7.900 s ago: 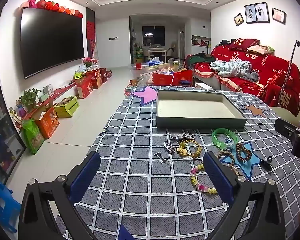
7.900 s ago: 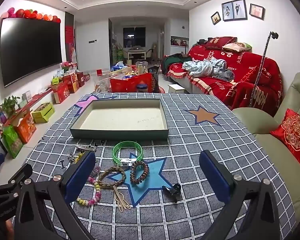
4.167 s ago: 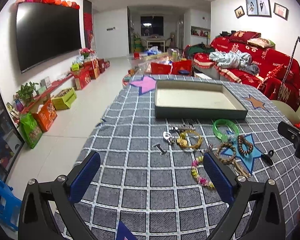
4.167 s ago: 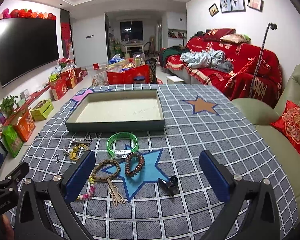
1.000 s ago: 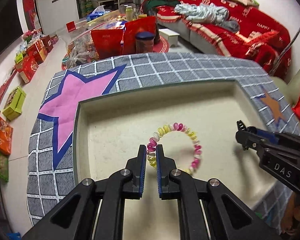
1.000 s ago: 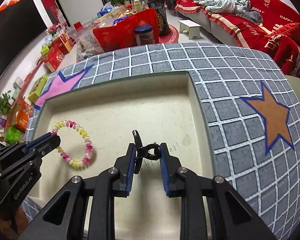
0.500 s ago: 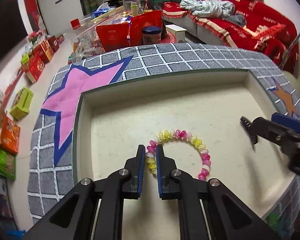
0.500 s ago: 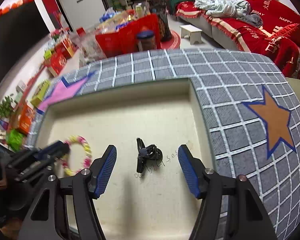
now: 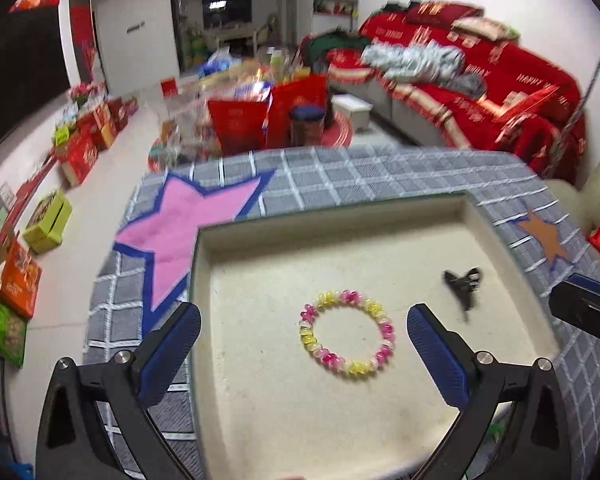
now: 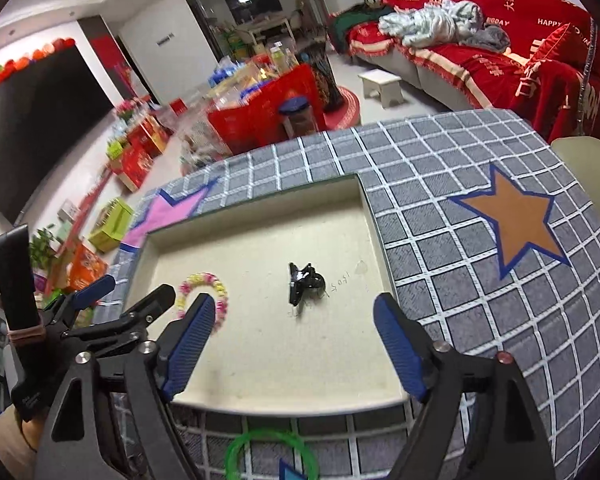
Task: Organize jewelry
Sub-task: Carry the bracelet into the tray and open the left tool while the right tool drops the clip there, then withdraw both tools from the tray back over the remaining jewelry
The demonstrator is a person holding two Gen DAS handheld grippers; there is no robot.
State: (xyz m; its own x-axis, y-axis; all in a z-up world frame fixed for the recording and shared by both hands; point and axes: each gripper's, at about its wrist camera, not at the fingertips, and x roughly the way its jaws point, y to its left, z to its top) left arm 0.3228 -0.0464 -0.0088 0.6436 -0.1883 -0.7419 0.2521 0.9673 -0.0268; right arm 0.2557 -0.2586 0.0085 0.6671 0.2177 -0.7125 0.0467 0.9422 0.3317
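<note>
Bracelet (image 9: 347, 332) and clip (image 9: 463, 285) lying in tray (image 9: 260, 420), clip at 2 o'clock of bracelet. Both grippers' (image 9: 302, 346) (image 10: 294, 336) fingers just opened wide, empty. Green bangle (image 10: 270, 456) left on bench; most pieces probably pending.

Home living room: red-draped sofa (image 9: 480, 92), television (image 10: 32, 120).

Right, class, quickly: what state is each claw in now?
Left claw: open, holding nothing, jaws just opened over the beaded bracelet.
Right claw: open, empty, just released the black clip.
</note>
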